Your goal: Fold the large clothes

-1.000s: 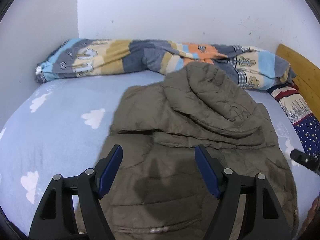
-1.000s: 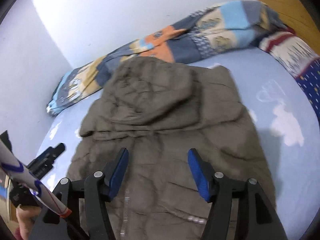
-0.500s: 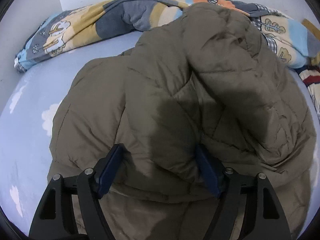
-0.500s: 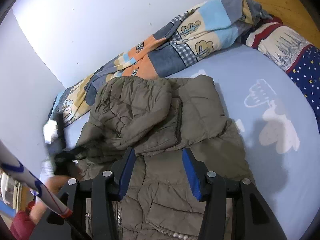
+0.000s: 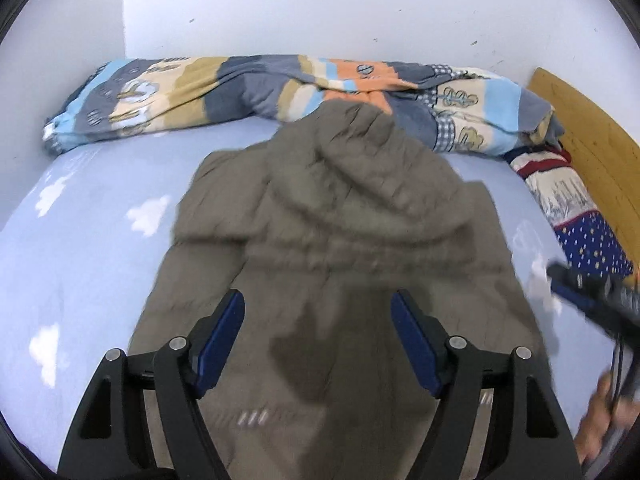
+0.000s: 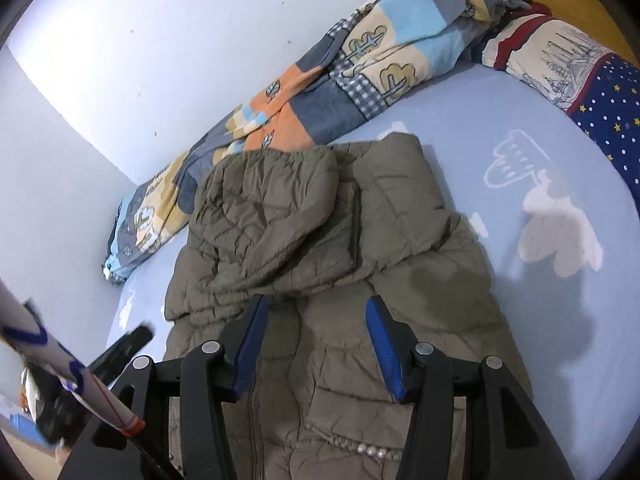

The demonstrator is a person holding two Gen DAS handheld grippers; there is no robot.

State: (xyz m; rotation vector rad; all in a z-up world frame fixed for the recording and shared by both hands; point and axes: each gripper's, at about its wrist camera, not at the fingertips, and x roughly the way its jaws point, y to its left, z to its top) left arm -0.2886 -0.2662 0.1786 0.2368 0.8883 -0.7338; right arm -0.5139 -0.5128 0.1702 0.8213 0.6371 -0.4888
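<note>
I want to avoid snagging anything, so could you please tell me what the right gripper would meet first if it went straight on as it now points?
Most likely the olive puffer jacket: the right gripper points down at its quilted body, just below the folded hood.

One padded olive jacket (image 6: 320, 264) is counted on one blue cloud-print sheet (image 6: 500, 128). One patchwork quilt (image 5: 248, 88) is seen rolled along the wall, and one starred pillow (image 6: 600, 92) beside one wooden headboard (image 5: 592, 148). Two grippers are counted, the left gripper (image 5: 318, 344) and the right gripper (image 6: 316, 344).
</note>
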